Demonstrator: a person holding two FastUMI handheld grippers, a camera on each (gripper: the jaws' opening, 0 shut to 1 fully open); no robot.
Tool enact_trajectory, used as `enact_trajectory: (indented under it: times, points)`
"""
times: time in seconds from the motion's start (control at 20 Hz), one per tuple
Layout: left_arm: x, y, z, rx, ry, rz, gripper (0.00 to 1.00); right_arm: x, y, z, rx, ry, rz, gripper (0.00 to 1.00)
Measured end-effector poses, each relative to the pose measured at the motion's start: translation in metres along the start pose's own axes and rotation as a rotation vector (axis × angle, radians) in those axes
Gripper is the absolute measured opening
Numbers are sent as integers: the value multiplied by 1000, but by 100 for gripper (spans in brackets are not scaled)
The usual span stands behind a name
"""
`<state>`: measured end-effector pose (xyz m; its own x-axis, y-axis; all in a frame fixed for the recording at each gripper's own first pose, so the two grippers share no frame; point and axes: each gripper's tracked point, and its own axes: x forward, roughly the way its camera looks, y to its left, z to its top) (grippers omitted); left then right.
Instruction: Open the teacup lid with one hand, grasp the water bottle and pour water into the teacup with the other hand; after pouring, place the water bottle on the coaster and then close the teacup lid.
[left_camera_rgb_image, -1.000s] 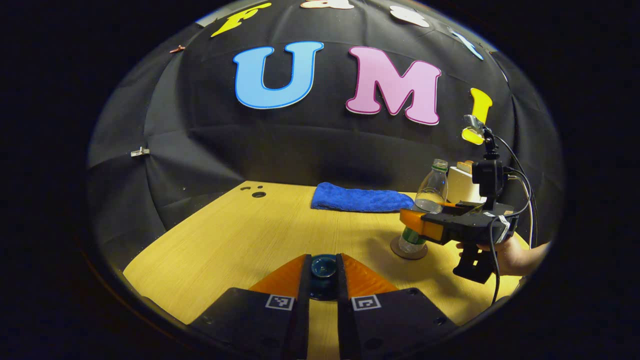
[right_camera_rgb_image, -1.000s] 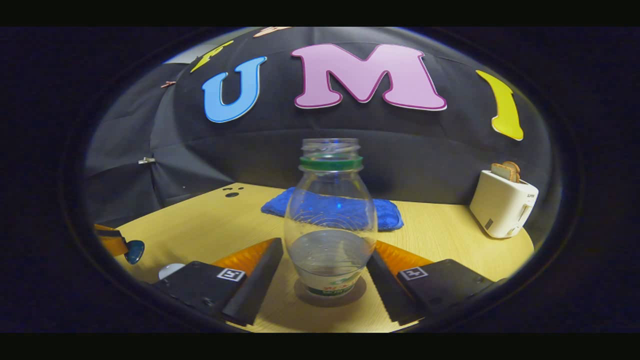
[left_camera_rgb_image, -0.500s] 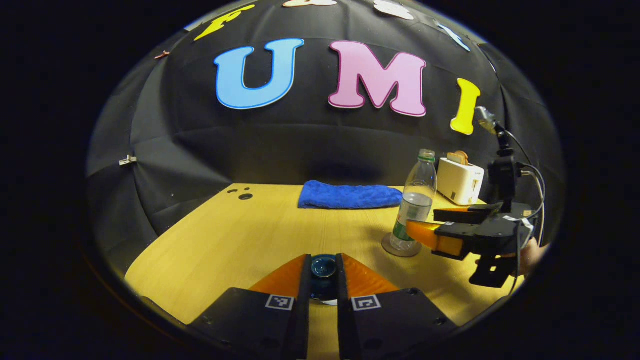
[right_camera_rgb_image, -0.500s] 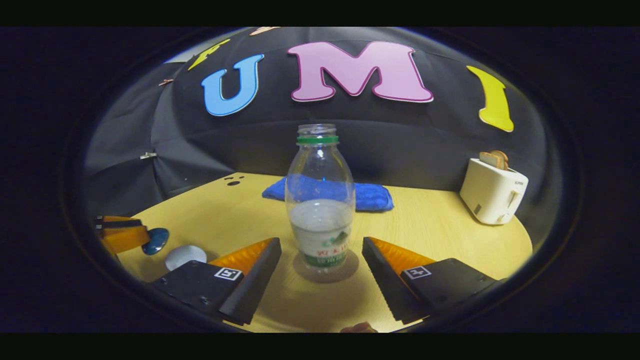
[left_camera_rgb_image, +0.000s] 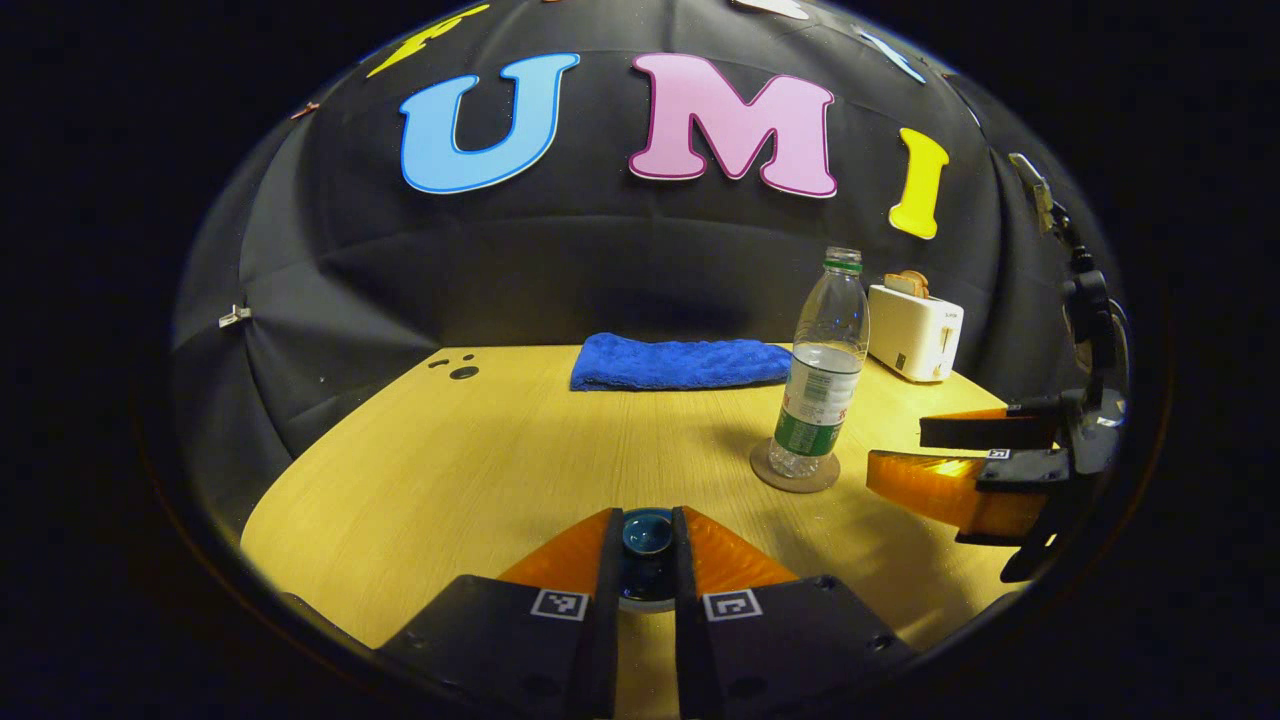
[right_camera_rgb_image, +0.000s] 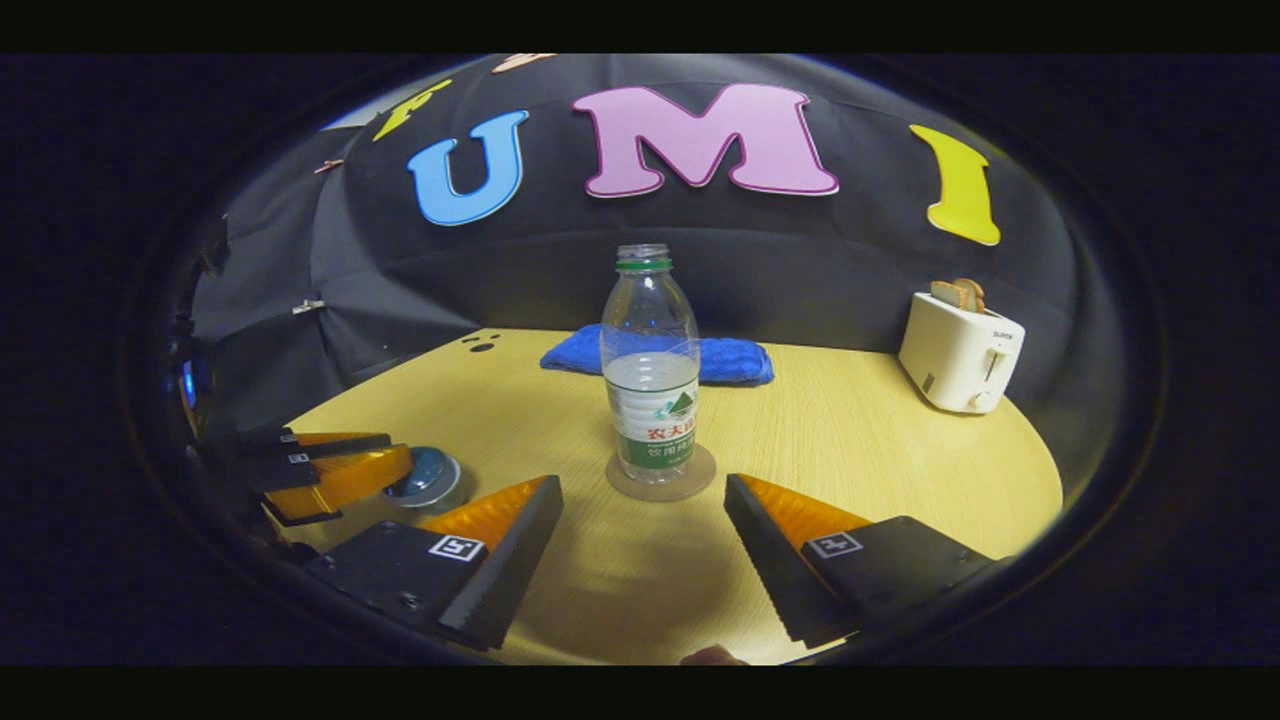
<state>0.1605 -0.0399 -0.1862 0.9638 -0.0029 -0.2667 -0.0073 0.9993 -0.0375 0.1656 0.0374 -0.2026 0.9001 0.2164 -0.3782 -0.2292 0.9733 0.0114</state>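
On our wooden table (right_camera_rgb_image: 860, 470) the water bottle (right_camera_rgb_image: 652, 375) stands on the coaster (right_camera_rgb_image: 660, 482); right gripper (right_camera_rgb_image: 642, 535) gapes empty, left gripper (left_camera_rgb_image: 646, 560) pinches the lid (left_camera_rgb_image: 646, 532), not yet closed.

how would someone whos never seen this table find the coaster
Start at the wooden table, then find the blue towel along its back edge. In front of it stands a clear water bottle; the coaster is the flat brown disc under it.

Each set of tongs has flat black plates at its base, each plate carrying a small square black-and-white marker and dark screw heads. The left tongs (left_camera_rgb_image: 646, 545) taper forward as wedges. The right tongs (right_camera_rgb_image: 645, 520) show ribbed inner faces; a black camera mast rises behind them.
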Motion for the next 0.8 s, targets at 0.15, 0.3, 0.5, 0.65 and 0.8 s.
enact_trajectory:
  times: [0.15, 0.3, 0.5, 0.65, 0.8]
  points:
    - [1, 2, -6, 19, 15, 6, 28, -9, 4, -5, 12, 9, 7, 96]
    - [1, -1, -8, 23, 8, 8, 30, -13, 3, -10, 15, 19, 8, 100]
    - [2, -3, -6, 46, -2, 9, 36, -18, -2, -10, 20, 18, -4, 100]
    - [-2, -3, 5, 50, -29, 12, 50, -25, -12, -6, 21, 22, -24, 100]
    - [-17, -3, 23, 57, -47, 27, 68, -39, -21, 4, 19, 26, -46, 100]
